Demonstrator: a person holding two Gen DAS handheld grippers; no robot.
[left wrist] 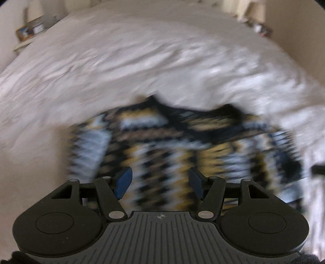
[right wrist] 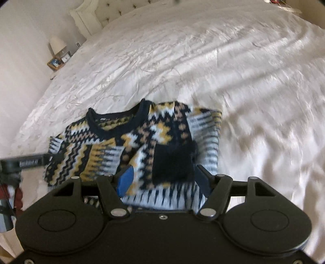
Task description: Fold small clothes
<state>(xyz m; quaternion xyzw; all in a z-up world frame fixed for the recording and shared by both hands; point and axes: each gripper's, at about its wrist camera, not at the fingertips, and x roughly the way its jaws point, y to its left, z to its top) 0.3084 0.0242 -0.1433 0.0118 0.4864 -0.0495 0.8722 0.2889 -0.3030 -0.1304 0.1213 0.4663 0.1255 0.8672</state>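
Note:
A small knitted sweater with a navy, yellow and white zigzag pattern lies on a white bedspread, its sleeves folded in over the body and its navy collar at the far side. It shows blurred in the left wrist view. My left gripper is open, just above the sweater's near part, holding nothing. My right gripper is open over the sweater's near edge and the folded sleeve with a navy cuff. The left gripper's finger reaches in at the sweater's left side.
The white bedspread spreads wide beyond the sweater. A nightstand with a lamp and framed pictures stands at the bed's far left, beside a tufted headboard. A wall is on the right.

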